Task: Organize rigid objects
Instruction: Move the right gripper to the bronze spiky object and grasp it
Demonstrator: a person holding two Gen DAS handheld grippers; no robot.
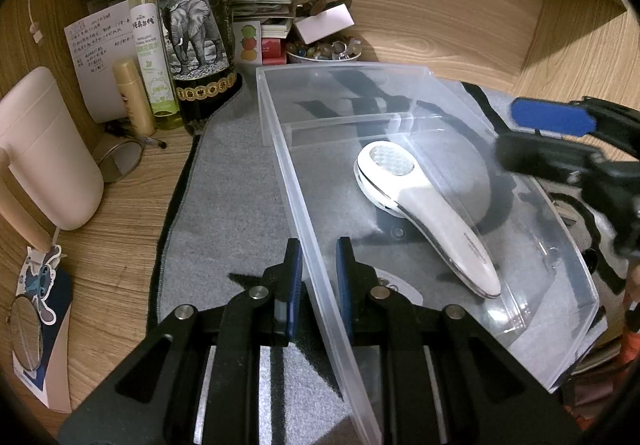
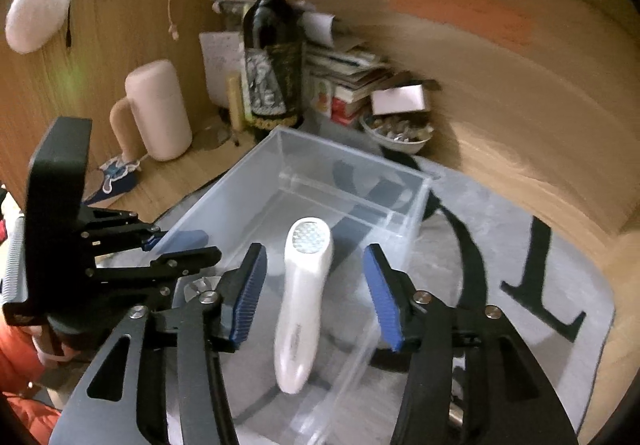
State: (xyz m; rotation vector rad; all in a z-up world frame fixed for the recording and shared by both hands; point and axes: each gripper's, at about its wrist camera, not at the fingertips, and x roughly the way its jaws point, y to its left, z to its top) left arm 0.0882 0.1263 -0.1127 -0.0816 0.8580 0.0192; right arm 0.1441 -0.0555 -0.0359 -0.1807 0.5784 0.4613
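A clear plastic box (image 1: pixel 280 149) (image 2: pixel 224 197) lies on a grey mat. A white handheld device (image 1: pixel 424 201) (image 2: pixel 304 293) lies inside it, head toward the far end. My left gripper (image 1: pixel 318 269) is shut on the box's left wall, one blue pad on each side; it also shows in the right wrist view (image 2: pixel 176 241). My right gripper (image 2: pixel 314 285) is open above the box with the device between and below its fingers, not touching. In the left wrist view it appears at the right (image 1: pixel 560 137).
A dark wine bottle (image 1: pixel 196 45) (image 2: pixel 272 61), a green spray bottle (image 1: pixel 154 57), a beige tube (image 1: pixel 134 97), a pink mug (image 1: pixel 44 149) (image 2: pixel 160 109), stacked papers (image 1: pixel 264 13) and a bowl of trinkets (image 1: pixel 324 49) (image 2: pixel 396 133) stand behind the box. Wooden walls enclose the desk.
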